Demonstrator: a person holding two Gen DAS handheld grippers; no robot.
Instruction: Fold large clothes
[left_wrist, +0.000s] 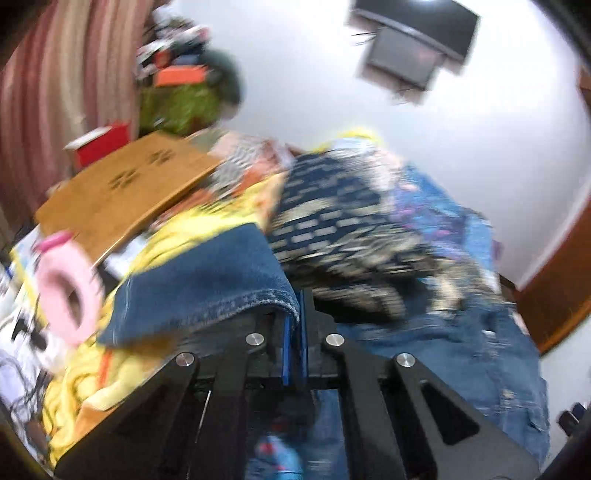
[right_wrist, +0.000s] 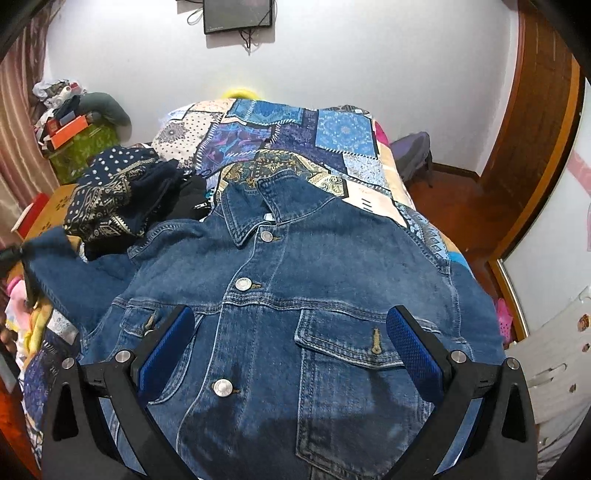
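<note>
I'm pinching the denim sleeve cuff (left_wrist: 207, 280) in my left hand-held gripper (left_wrist: 294, 332), pads pressed together on the fabric edge, cuff draping over the left finger. The denim jacket (right_wrist: 280, 295) is lying face up on the bed (right_wrist: 343, 136), collar away from me, long axis running away from me. My right hand-held gripper (right_wrist: 291, 350) is hovering spread wide over the chest, holding nothing. Sleeve is lying out to the jacket's left, so the left hand is nearer; next I'm likely carrying it right, across the front.

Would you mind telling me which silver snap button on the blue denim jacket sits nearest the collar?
The topmost silver snap button, right under the collar of the blue denim jacket. The middle one and the lowest one sit further down the placket.
</note>
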